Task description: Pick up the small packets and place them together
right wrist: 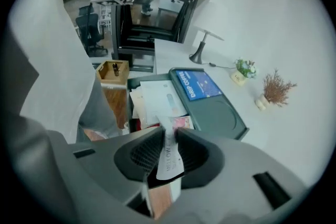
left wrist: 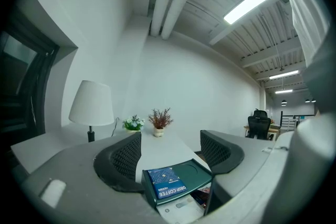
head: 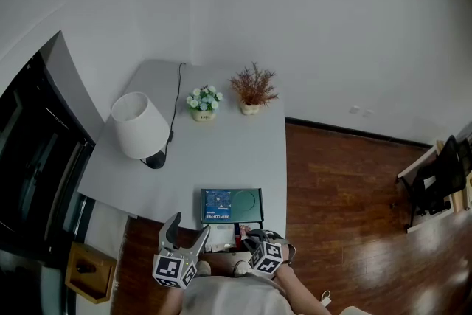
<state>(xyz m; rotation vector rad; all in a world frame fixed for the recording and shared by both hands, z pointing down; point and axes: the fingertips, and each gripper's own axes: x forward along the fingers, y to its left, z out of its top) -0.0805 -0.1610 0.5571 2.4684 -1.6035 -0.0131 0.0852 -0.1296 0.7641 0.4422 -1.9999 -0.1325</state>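
My right gripper [right wrist: 168,137] is shut on a small white packet [right wrist: 169,161], which stands up between the pads. Under it lies an open drawer [right wrist: 137,93] holding white packets [right wrist: 160,99] and a pink one [right wrist: 181,122]. In the head view the right gripper [head: 251,235] hangs over that drawer [head: 230,237] at the table's near edge. My left gripper [head: 188,229] is to its left, open and holding nothing. The left gripper view shows those jaws [left wrist: 170,150] wide apart, pointing level over a dark green tray [left wrist: 193,170] with a blue drip coffee packet [left wrist: 167,182] on it.
On the grey table [head: 221,144] stand a white lamp [head: 139,125] with its cord, a white-flowered pot [head: 203,102] and a dried brown plant [head: 253,89]. A wooden box [head: 90,271] sits on the floor at the left. Wood floor [head: 346,181] is to the right.
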